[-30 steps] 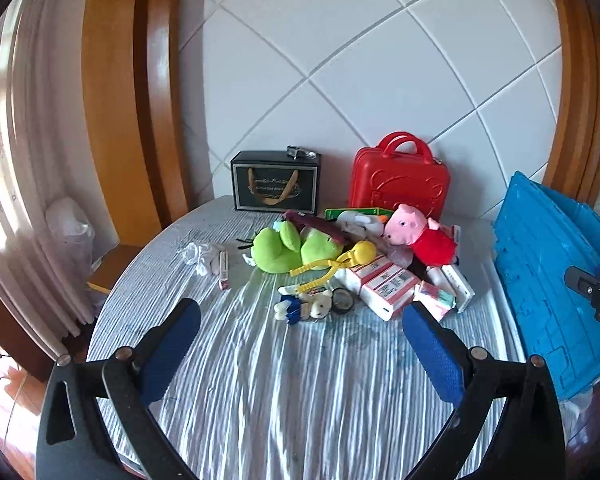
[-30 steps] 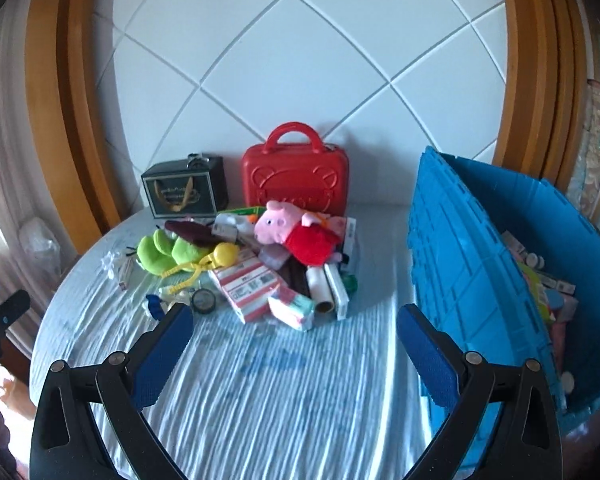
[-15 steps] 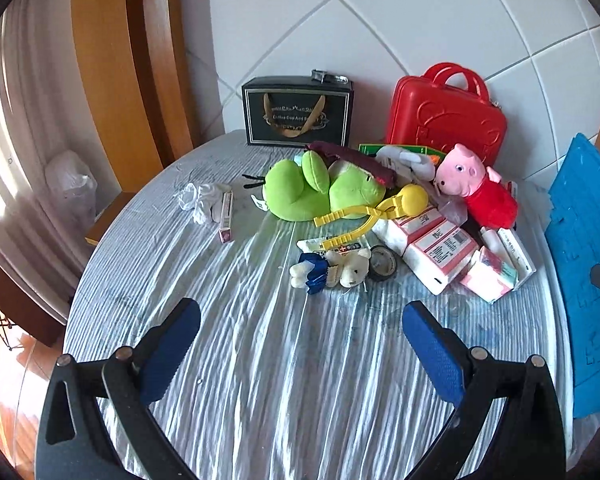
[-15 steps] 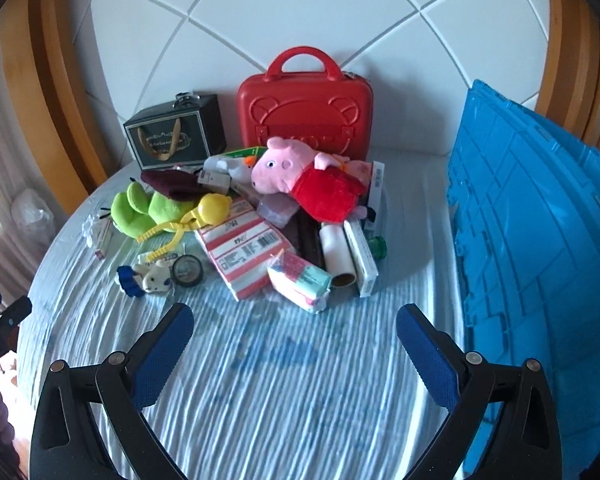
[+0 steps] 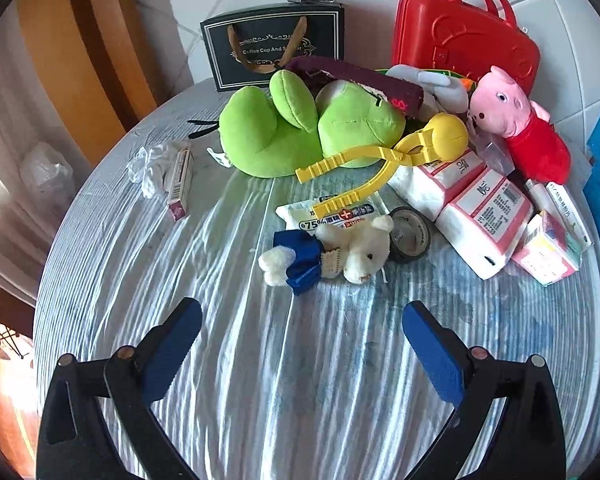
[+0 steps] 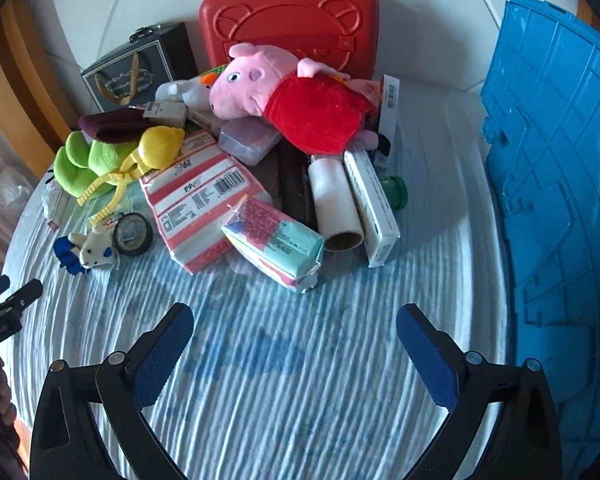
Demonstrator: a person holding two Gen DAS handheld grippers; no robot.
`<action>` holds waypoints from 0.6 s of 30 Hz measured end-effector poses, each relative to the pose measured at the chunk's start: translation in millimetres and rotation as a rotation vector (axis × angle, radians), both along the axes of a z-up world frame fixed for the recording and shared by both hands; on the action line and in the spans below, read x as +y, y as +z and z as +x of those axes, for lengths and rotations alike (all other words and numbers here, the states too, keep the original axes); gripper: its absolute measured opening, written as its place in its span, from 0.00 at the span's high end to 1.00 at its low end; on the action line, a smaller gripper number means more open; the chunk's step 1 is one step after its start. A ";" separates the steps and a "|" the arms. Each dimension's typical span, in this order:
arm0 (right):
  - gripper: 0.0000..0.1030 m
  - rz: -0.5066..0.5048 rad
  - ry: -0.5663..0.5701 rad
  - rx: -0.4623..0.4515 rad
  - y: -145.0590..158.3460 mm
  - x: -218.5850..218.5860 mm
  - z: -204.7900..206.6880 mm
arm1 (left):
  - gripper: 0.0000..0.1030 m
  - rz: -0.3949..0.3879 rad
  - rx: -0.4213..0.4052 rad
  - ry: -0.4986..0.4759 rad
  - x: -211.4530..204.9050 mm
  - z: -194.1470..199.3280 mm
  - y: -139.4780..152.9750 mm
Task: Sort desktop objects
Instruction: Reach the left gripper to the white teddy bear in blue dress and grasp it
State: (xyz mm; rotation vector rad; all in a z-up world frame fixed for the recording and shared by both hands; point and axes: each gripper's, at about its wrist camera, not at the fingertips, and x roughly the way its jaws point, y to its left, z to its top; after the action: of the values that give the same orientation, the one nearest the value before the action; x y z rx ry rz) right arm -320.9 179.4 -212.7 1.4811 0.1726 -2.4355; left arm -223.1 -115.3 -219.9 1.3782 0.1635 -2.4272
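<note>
A pile of objects lies on the round table. In the left wrist view my left gripper (image 5: 302,322) is open and empty, just short of a small white bear in blue clothes (image 5: 328,254). Behind it are a wipes pack (image 5: 332,214), a tape roll (image 5: 410,234), yellow tongs (image 5: 384,160) and a green plush (image 5: 300,128). In the right wrist view my right gripper (image 6: 294,332) is open and empty, short of a colourful tissue pack (image 6: 274,238). A pink pig plush (image 6: 284,92), pink-white tissue packs (image 6: 200,196), a white roll (image 6: 336,204) and a long white box (image 6: 372,204) lie beyond.
A red case (image 6: 290,28) and a black gift bag (image 5: 274,46) stand against the tiled wall. A blue crate (image 6: 560,200) stands at the right. A crumpled tissue (image 5: 150,166) and a small box (image 5: 180,184) lie at the left. The left gripper shows in the right wrist view (image 6: 4,312).
Both grippers have moved forward and down toward the pile; the objects now look larger and nearer. Both stay open. Nothing on the table has moved.
</note>
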 end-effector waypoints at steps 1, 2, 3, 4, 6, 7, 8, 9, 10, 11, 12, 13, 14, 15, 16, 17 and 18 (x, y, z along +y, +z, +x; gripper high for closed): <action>0.00 0.001 -0.011 -0.011 -5.0 1.0 -2.4 | 0.00 -0.012 -0.009 -0.019 -2.9 -7.6 -3.8; 0.00 0.001 -0.019 -0.021 -9.8 0.7 -5.4 | 0.00 -0.023 -0.018 -0.038 -5.9 -15.4 -7.6; 0.00 0.001 -0.026 -0.032 -14.7 0.3 -8.9 | 0.00 -0.029 -0.029 -0.066 -9.1 -25.1 -12.5; 0.00 0.004 -0.032 -0.039 -18.5 -0.5 -11.7 | 0.00 -0.026 -0.039 -0.088 -11.7 -32.4 -16.7; 0.00 0.019 -0.051 -0.040 -24.4 -2.6 -17.8 | 0.00 -0.029 -0.063 -0.127 -15.4 -46.7 -27.5; 0.00 0.023 -0.059 -0.038 -26.6 -3.7 -20.9 | 0.00 -0.031 -0.072 -0.146 -16.6 -53.2 -33.3; 0.00 0.026 -0.064 -0.040 -28.5 -4.8 -24.0 | 0.00 -0.025 -0.083 -0.159 -18.4 -59.8 -40.4; 0.00 0.025 -0.068 -0.045 -31.4 -6.1 -27.8 | 0.00 -0.017 -0.095 -0.167 -19.8 -64.3 -46.2; 0.00 0.021 -0.066 -0.049 -33.4 -7.6 -30.9 | 0.00 0.001 -0.107 -0.181 -21.2 -69.2 -53.0; 0.00 0.021 -0.063 -0.054 -35.4 -9.6 -33.6 | 0.00 0.031 -0.114 -0.193 -23.3 -73.3 -58.1; 0.00 0.024 -0.061 -0.057 -37.8 -11.8 -36.6 | 0.00 0.060 -0.122 -0.191 -25.6 -77.5 -63.3; 0.00 0.027 -0.062 -0.058 -40.0 -13.8 -39.5 | 0.00 0.092 -0.122 -0.181 -28.6 -79.9 -65.9; 0.00 0.029 -0.062 -0.062 -41.8 -15.6 -41.5 | 0.00 0.118 -0.115 -0.160 -32.4 -81.3 -66.8; 0.00 0.031 -0.063 -0.066 -44.0 -17.4 -44.4 | 0.00 0.138 -0.100 -0.117 -38.6 -82.0 -67.1; 0.00 0.031 -0.064 -0.069 -45.8 -19.0 -46.6 | 0.00 0.148 -0.092 -0.076 -44.3 -81.6 -67.5; 0.00 0.030 -0.063 -0.074 -47.1 -21.0 -48.4 | 0.00 0.158 -0.086 -0.031 -51.0 -80.6 -68.3; 0.00 0.028 -0.059 -0.077 -48.3 -23.2 -49.1 | 0.00 0.172 -0.089 0.023 -59.6 -79.2 -70.3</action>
State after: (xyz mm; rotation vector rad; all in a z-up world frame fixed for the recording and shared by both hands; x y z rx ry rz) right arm -369.9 156.2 -261.0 1.6116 0.1499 -2.4257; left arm -302.3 -174.9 -290.2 1.5453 0.3711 -2.3746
